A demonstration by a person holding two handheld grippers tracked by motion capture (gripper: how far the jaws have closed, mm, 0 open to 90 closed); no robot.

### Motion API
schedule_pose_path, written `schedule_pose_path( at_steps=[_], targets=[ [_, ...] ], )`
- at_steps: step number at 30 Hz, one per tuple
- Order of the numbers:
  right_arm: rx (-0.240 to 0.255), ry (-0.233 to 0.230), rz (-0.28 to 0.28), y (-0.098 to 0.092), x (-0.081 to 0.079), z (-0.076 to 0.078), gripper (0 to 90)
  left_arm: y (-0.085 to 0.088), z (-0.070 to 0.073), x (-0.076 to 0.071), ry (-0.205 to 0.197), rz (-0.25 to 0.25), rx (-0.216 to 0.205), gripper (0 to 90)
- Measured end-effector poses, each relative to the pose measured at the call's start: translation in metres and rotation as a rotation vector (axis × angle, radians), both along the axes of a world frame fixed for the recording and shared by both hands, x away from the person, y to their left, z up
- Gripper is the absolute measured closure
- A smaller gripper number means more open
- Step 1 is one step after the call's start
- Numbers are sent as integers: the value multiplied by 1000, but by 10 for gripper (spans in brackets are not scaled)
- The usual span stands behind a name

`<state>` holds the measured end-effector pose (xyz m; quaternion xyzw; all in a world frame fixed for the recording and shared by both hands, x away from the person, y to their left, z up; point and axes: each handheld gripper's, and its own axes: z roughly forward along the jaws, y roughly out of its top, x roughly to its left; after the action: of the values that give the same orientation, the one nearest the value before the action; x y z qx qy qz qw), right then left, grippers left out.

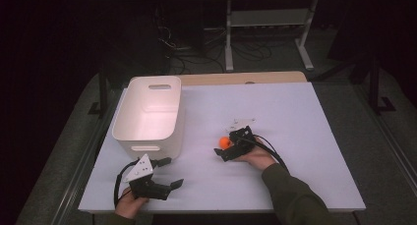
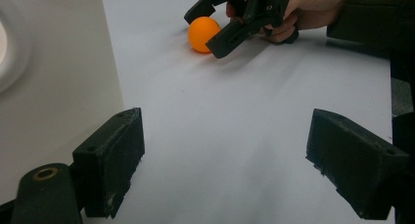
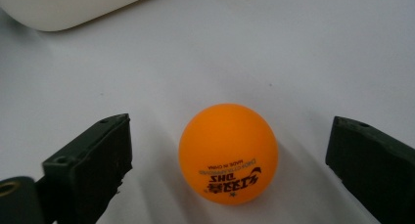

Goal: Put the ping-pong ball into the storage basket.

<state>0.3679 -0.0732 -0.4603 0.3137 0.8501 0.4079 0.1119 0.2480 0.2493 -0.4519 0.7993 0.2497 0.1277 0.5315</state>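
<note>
Tongs first: my left tongs (image 1: 169, 172) sit at the near edge of the tabletop (image 1: 295, 117), jaws spread wide w/ nothing between them, idle just beside the near end of the white bin (image 1: 150, 114). Further in, my right tongs (image 1: 230, 142) lie low on the surface, jaws also wide apart and straddling the orange ball (image 3: 228, 153). Ball rests on the tabletop between the two jaws, touching neither as far as I can tell, and sits roughly centred in the gap in the right gripper view.

Step in hand, I judge, is grabbing that ball, prob. to drop it in the bin. To do it well: keep the jaws level w/ the ball's widest part, not above it, or it'll squirt out. Close slowly and evenly so one jaw doesn't nudge it first; it's light and will roll. Push fwd a touch so the pads, not the tips, take it. Beyond the ball, the bin stands to the left, open top, well apart from it.
</note>
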Motion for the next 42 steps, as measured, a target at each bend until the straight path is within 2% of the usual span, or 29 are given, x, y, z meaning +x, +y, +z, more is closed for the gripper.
schedule_pose_path(
  at_steps=[18, 42],
  targets=[
    [-8, 16, 20, 0, 0, -1, 214, 0, 0, 0, -1, 0, 1, 141],
    [-10, 9, 7, -3, 0, 1, 403, 0, 0, 0, -1, -1, 3, 141]
  ],
)
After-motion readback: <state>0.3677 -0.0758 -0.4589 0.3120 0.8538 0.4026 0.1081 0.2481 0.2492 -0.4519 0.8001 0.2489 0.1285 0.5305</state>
